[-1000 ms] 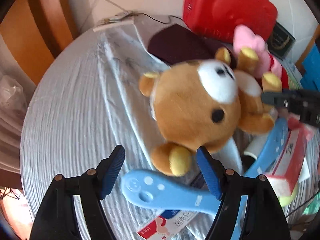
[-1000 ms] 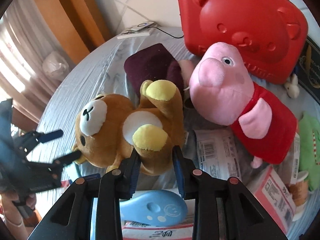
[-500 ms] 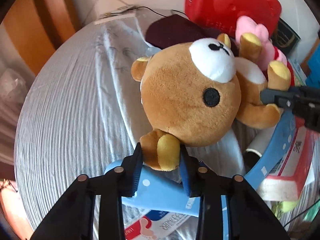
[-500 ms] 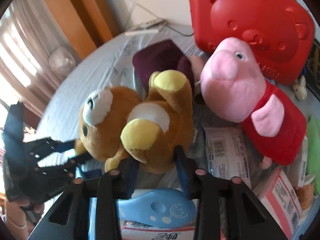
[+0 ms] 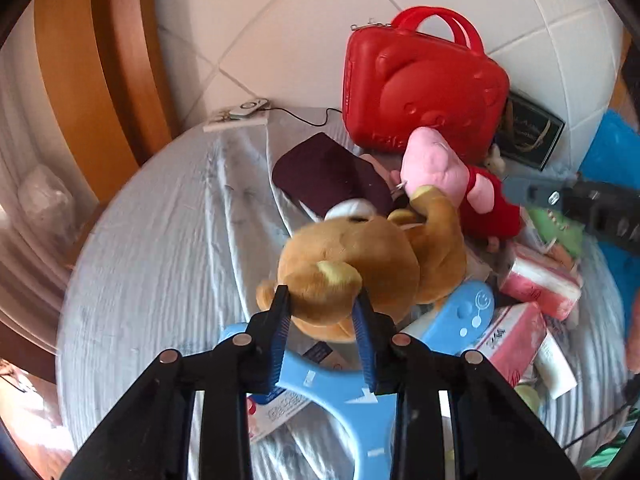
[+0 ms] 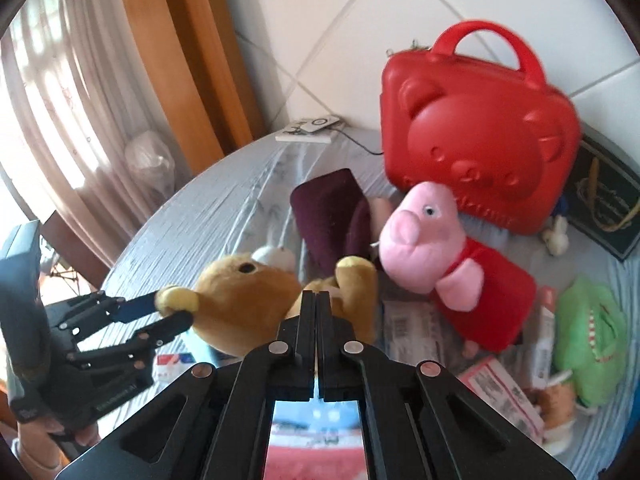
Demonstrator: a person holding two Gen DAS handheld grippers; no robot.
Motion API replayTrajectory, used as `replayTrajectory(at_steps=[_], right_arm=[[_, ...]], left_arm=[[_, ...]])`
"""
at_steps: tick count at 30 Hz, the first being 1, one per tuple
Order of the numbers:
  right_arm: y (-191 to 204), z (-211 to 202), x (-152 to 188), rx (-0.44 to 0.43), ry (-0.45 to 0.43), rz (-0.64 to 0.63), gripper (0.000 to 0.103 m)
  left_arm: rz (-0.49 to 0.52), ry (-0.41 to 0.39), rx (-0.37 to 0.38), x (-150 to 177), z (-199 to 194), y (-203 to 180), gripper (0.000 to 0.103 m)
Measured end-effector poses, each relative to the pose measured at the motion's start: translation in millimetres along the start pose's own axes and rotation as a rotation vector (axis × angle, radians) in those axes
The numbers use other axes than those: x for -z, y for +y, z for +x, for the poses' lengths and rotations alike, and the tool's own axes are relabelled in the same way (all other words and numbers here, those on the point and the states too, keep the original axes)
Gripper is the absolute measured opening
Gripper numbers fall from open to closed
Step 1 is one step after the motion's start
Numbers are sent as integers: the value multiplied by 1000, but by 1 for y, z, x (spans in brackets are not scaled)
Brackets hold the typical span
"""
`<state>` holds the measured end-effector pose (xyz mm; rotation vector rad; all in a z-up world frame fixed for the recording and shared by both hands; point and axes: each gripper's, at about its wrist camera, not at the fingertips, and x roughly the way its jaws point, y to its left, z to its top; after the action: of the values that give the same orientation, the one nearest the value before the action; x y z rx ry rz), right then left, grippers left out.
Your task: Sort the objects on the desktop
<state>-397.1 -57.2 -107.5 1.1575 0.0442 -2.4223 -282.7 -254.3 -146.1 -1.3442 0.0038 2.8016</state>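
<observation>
A brown teddy bear (image 5: 360, 264) hangs above the grey-clothed table (image 5: 168, 248). My left gripper (image 5: 322, 300) is shut on its ear; this grip also shows in the right wrist view (image 6: 168, 308). My right gripper (image 6: 315, 300) has its jaws pressed together just in front of the bear (image 6: 240, 304), gripping nothing I can see; it shows at the right in the left wrist view (image 5: 520, 194). A pink pig plush (image 6: 448, 256) in a red dress lies right of the bear, by a red bear-face case (image 6: 476, 148).
A maroon pouch (image 6: 332, 216) lies behind the bear. A blue plastic hanger (image 5: 400, 360), pink tissue packs (image 5: 536, 280), a green plush (image 6: 588, 332) and a black box (image 6: 604, 208) crowd the table's right side. A phone on a booklet (image 6: 312, 130) lies at the back edge.
My left gripper closed on the bear's ear and lifted it. My right gripper let go of the bear's leg, pulled back and shut. Both cameras rose.
</observation>
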Motion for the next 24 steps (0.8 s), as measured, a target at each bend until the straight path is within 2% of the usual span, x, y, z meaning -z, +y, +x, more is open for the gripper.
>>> replayTrajectory(at_steps=[3, 5, 6, 7, 8, 9, 10, 11, 12, 13, 15, 19, 22, 24], right_arm=[[-7, -10, 6, 7, 12, 28, 6], [-12, -13, 14, 21, 14, 33, 15], [-14, -13, 18, 21, 21, 37, 24], [-16, -10, 22, 14, 33, 47, 43], [-17, -5, 25, 4, 48, 58, 53], [-19, -4, 28, -5, 52, 65, 69], [-21, 2, 32, -23, 62, 82, 74], [-23, 6, 33, -36, 70, 95, 76], [-26, 14, 34, -54, 81, 112, 82], [-28, 19, 34, -64, 89, 122, 92], [-31, 35, 32, -90, 112, 135, 103], [-33, 63, 27, -100, 148, 140, 103], [-39, 90, 26, -112, 185, 169, 103], [-43, 109, 27, -143, 216, 199, 103]], left_arm=[[-54, 18, -8, 12, 0, 7, 30], [-79, 35, -17, 18, 5, 17, 30], [-92, 55, -16, 22, 7, 22, 36], [-99, 65, -18, 24, 9, 23, 40], [-104, 70, -18, 27, 11, 25, 49], [-102, 73, -21, 30, 12, 26, 56], [-101, 70, -26, 31, 12, 26, 59], [-101, 63, -28, 32, 12, 25, 63], [-98, 54, -26, 31, 13, 24, 64], [-91, 51, -24, 31, 15, 24, 68], [-60, 43, -28, 28, 21, 18, 70], [-3, 64, -26, 20, 42, 5, 74], [-15, 75, -1, 14, 54, 3, 83], [-9, 90, 9, 12, 64, 1, 93]])
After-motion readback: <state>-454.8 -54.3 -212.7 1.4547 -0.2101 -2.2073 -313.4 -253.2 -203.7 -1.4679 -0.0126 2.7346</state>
